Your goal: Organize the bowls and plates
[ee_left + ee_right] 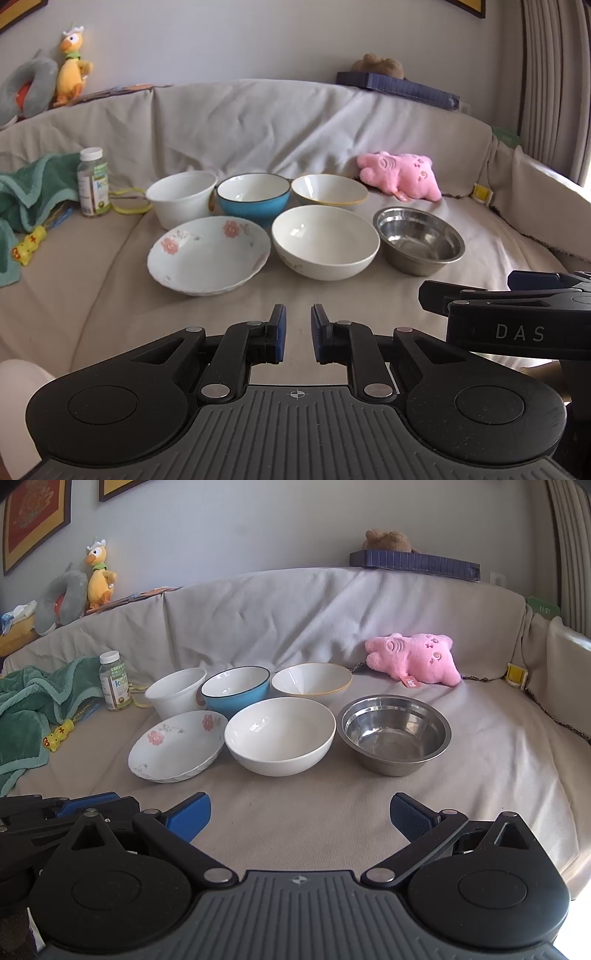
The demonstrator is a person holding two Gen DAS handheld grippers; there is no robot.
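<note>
Several bowls stand in two rows on a cloth-covered sofa seat [332, 295]. Front row: a floral dish [208, 254], a white bowl [325, 242] and a steel bowl [419, 240]. Back row: a tall white bowl [181, 199], a blue bowl [253, 199] and a yellow-rimmed bowl [330, 190]. My left gripper [298, 314] hovers short of the front row, shut with only a narrow gap and nothing in it. My right gripper [301, 805] stands wide open and empty before the white bowl [280, 734] and steel bowl [394, 734].
A pink plush toy [413, 659] lies behind the steel bowl. A vitamin bottle [115, 681], a green towel [29, 701] and a small yellow toy [57, 736] sit at the left. The sofa back rises behind the bowls.
</note>
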